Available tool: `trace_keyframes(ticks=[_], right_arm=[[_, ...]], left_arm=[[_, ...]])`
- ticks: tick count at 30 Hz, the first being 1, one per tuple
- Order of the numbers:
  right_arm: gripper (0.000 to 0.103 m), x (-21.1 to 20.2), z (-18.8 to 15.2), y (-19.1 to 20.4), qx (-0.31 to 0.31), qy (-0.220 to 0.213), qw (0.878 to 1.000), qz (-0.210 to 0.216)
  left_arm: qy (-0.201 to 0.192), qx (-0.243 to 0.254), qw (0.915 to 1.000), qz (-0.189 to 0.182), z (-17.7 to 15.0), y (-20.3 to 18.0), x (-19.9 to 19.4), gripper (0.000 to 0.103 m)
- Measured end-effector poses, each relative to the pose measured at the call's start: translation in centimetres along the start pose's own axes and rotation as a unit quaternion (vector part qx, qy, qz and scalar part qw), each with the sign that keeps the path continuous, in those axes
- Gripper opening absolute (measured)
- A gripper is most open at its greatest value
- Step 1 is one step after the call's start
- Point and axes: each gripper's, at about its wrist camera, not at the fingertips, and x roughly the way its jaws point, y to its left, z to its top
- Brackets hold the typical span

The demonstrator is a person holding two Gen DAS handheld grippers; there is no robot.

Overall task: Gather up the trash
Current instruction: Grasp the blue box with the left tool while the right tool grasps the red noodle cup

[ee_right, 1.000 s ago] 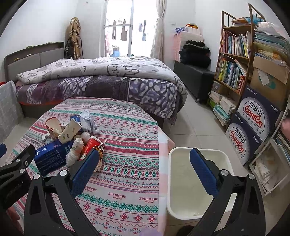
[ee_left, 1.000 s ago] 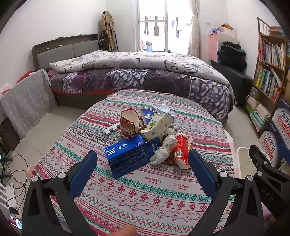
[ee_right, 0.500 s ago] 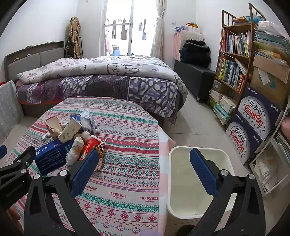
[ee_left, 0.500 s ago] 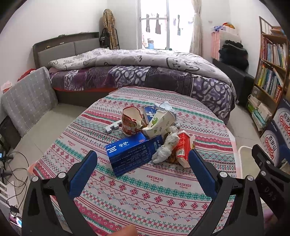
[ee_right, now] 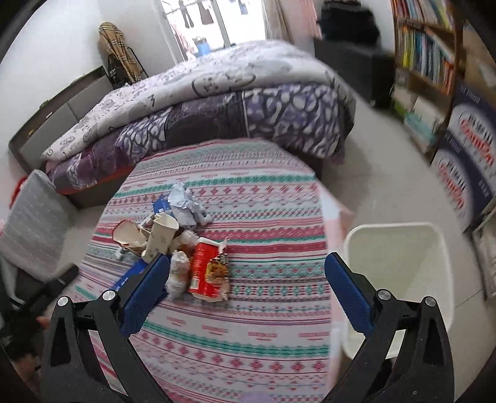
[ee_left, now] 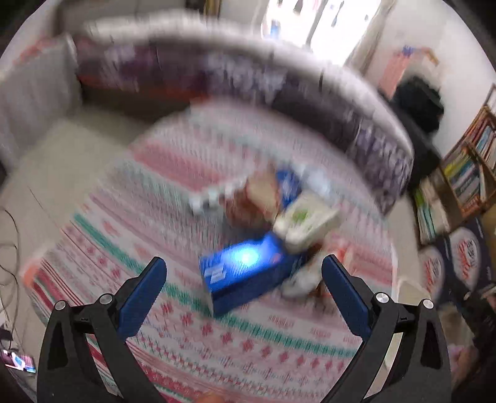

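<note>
Both grippers, left gripper (ee_left: pixel 243 279) and right gripper (ee_right: pixel 246 276), gape above the trash pile (ee_right: pixel 183 245)

A quilted bed (ee_right: pixel 217 102) stands under a bright window (ee_right: pixel 214 21), bookshelf (ee_right: pixel 424 52) along the right wall.

Two wrist fisheyes, each looking forward and down over its tool at the table (ee_right: pixel 248 334); left view blurred, nearer the trash pile (ee_left: pixel 279 232); both share pile, table, bed (ee_right: pixel 217 102).
</note>
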Motion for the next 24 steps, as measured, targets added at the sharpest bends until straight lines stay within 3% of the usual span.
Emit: trace_keyframes(ticks=[1,4,7,9,11,14,16,18,24], right_arm=[[0.096,0.5,0.1,-0.2,0.003,0.005,1.0,0.001],[0.096,3.4,-0.3,-1.4,0.029,0.037,0.999,0.003],[0.096,6.5,-0.3,-2.8,0.085,0.114,0.989,0.033],[0.096,7.5,-0.2,-3.1,0.106,0.13,0.985,0.046],[0.096,8.0,0.0,-2.9,0.094,0.132,0.986,0.034],[0.096,8.7,0.2,-2.6,0.083,0.139,0.986,0.031],[0.096,9.4,0.3,-2.5,0.077,0.143,0.986,0.032],[0.096,10.0,0.5,-2.2,0.072,0.143,0.987,0.035],[0.096,11.8,-0.1,-1.3,0.071,0.171,0.982,0.049]], left_arm=[[0.032,-0.016,0.9994,0.001,-0.2,1.0,1.7,0.097],[0.062,-0.021,0.9975,0.029,-0.8,1.6,4.1,0.097],[0.068,0.043,0.9961,0.038,-0.7,-0.4,5.5,0.097],[0.081,0.08,0.9927,0.041,-0.3,-1.4,6.4,0.097],[0.09,0.129,0.9859,0.056,-0.1,-2.5,7.9,0.097],[0.104,0.216,0.9671,0.086,-0.1,-4.0,10.4,0.097],[0.126,0.247,0.9562,0.094,-0.4,-3.9,12.2,0.097],[0.138,0.258,0.9512,0.098,-0.9,-3.7,13.4,0.097],[0.137,0.267,0.9529,0.043,-2.0,-3.0,11.4,0.062]])
